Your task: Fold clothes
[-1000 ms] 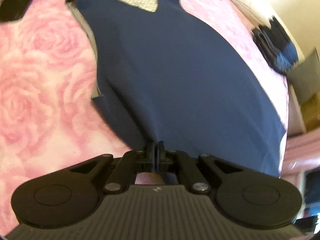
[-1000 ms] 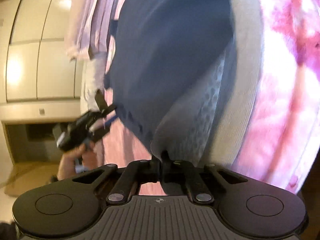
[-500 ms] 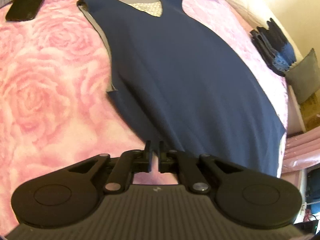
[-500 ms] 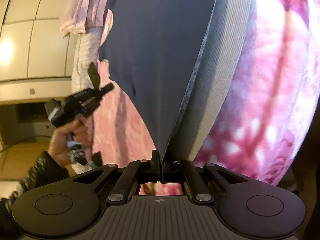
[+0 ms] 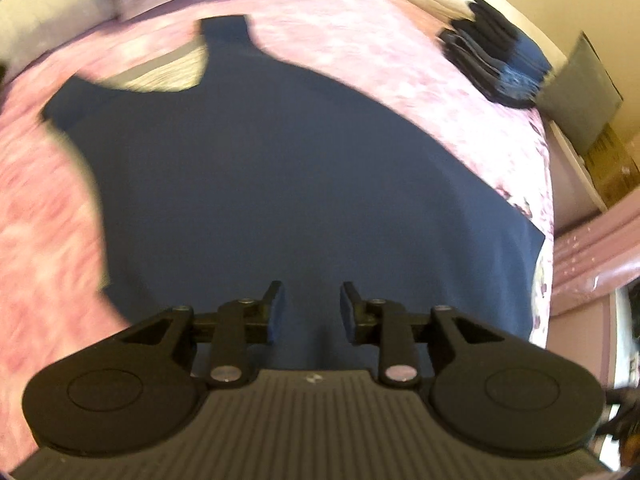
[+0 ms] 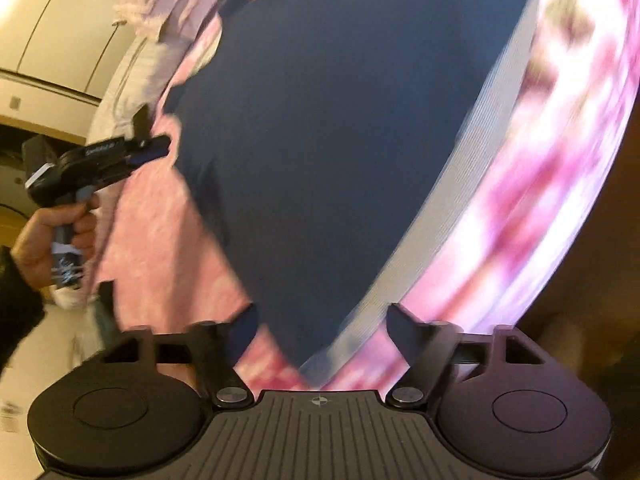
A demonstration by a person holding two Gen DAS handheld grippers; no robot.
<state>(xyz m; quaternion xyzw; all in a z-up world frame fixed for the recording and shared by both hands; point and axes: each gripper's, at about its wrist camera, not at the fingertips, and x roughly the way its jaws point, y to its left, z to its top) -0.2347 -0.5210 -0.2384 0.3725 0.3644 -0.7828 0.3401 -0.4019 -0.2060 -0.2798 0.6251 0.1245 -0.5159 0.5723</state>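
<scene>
Navy sleeveless top (image 5: 304, 184) spread flat on a pink rose-print bedspread (image 5: 44, 216), neckline and straps at the far end, pale grey inner lining showing in the neck opening. Left gripper (image 5: 311, 312) hovering above the hem end of the top, jaws parted after just opening, nothing pinched between the pads, navy cloth lying below them. Right gripper (image 6: 322, 332) spread wide, also just opened, poised over a pointed corner of the same top (image 6: 344, 152) where a pale grey ribbed band (image 6: 464, 200) runs along one edge; no fabric gripped. Same left gripper visible in the right wrist view (image 6: 150, 148), held in a hand (image 6: 52, 236) and pointing toward the top. Stack of dark folded garments (image 5: 496, 68) well apart, near the bed's far edge. Both views smeared by motion. Likely risks from here: cloth released from a height settling with a ripple or a turned-over corner, leaving a crooked fold line; a regrasp catching only the top layer, so the layers slide apart; a jaw snagging the grey band and dragging the laid-out top askew on the bedspread.
</scene>
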